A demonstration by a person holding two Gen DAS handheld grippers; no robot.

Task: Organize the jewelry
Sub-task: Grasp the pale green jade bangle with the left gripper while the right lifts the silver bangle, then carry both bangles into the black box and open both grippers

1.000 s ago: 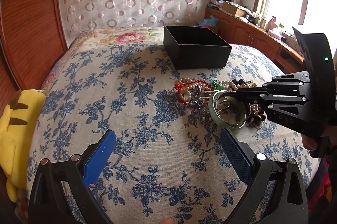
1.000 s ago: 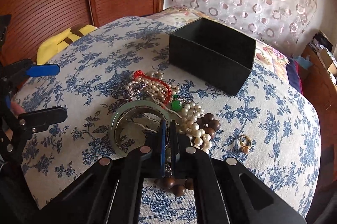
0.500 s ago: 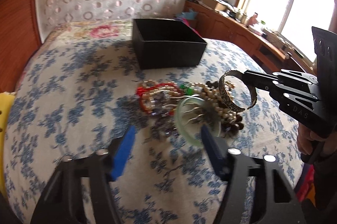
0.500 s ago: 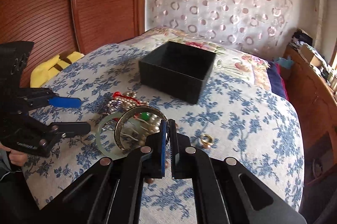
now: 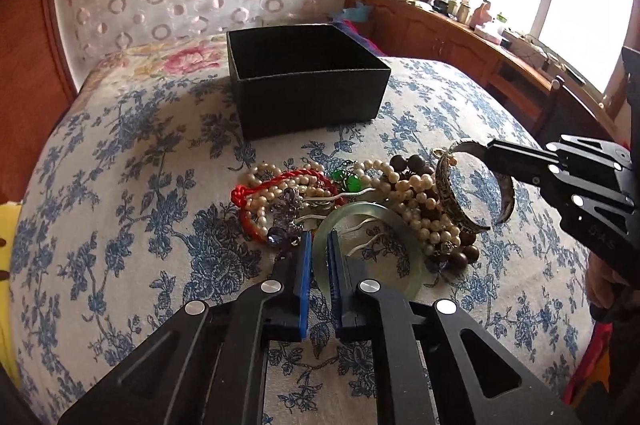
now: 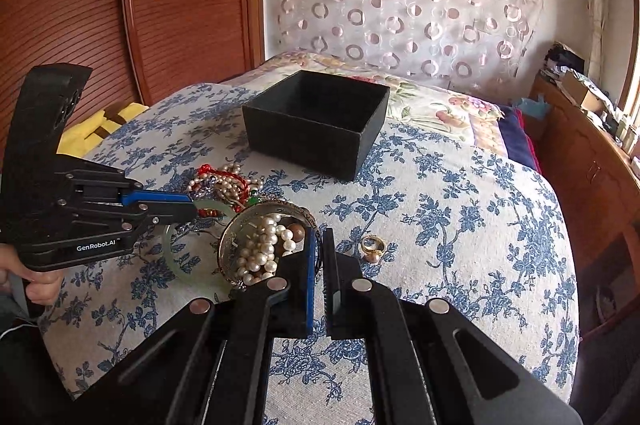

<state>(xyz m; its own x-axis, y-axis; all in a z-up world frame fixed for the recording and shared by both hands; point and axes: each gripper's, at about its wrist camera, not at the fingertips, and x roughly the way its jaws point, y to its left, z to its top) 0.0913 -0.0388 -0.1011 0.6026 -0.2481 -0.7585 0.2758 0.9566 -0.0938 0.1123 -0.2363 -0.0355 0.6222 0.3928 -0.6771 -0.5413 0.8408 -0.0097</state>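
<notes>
Since the earlier frame both grippers have changed: the left gripper [image 5: 318, 257] has just been closing, its blue pads now pinching the near rim of the pale green bangle [image 5: 372, 249], which rests at the near edge of the jewelry pile [image 5: 344, 193]; the right gripper [image 6: 319, 265] has lifted a patterned metal cuff [image 6: 266, 239] clear of the pile, fingers pressed tight on its band. Beyond the beads, the black box [image 5: 308, 101] stands open on the floral bedspread [image 5: 120, 185], well apart from both pieces.

Judged from this, the step in hand is picking up bracelets for the box. Next, each hand likely needs to carry its piece far over the rim and release; the bangle looks smooth and may slip.

Only the right wrist view shows a gold ring [image 6: 373, 246] lying alone right of the pile, and the left gripper's side. Only the left wrist view shows the cuff's open gap.
</notes>
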